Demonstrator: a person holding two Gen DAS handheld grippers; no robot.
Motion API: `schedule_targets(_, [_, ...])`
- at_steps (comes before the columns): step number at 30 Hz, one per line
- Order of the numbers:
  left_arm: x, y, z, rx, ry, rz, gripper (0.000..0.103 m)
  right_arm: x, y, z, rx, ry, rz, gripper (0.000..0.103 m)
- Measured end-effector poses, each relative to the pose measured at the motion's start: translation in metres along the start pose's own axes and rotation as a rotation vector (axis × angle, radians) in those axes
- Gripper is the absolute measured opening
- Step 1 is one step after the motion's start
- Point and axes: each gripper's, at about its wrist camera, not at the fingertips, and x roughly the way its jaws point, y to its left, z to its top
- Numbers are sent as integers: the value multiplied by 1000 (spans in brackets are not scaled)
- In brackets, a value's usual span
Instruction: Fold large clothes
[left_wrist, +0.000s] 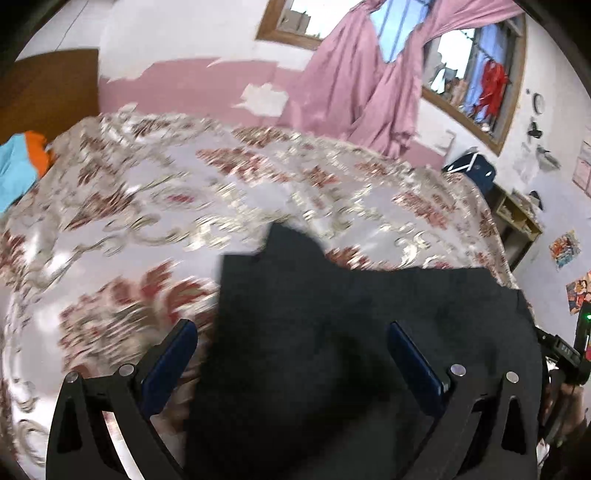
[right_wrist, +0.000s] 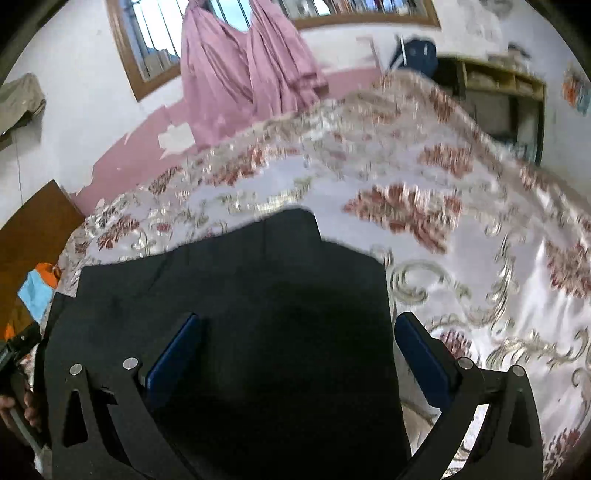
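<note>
Lying flat: dark garment (left_wrist: 351, 332) on bedspread (left_wrist: 147, 206) | tab pointing away | both hand-held grippers wide

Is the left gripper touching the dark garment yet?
Cannot tell. In the left wrist view the left gripper has its jaws wide open over the dark garment, but blur hides any contact or gap.

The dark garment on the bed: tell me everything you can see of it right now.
The dark garment is black or charcoal, matte, a heavier woven-looking cloth. It lies mostly flat on the floral bedspread, near edge toward the cameras, with a raised flap or corner jutting at its far edge. Both the left gripper and right gripper are open above it, holding nothing. Motion blur hides seams and details.
</note>
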Motion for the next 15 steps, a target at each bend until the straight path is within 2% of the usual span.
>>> schedule_targets(3, [1, 26, -6, -69, 73, -46, 103, 6, -9, -2, 16, 47, 38, 102])
schedule_targets(6, [14, 42, -14, -139, 170, -135, 103, 18, -14, -9, 9, 125, 161, 102])
schedule_targets(8, [25, 45, -19, -153, 220, -173, 103, 25, -18, -14, 11, 136, 202, 102])
schedule_targets(11, [31, 37, -24, -128, 200, -162, 103, 32, -28, -19, 61, 139, 273, 102])
schedule_targets(15, [45, 27, -25, -131, 189, -178, 103, 37, -28, -22, 59, 136, 306, 102])
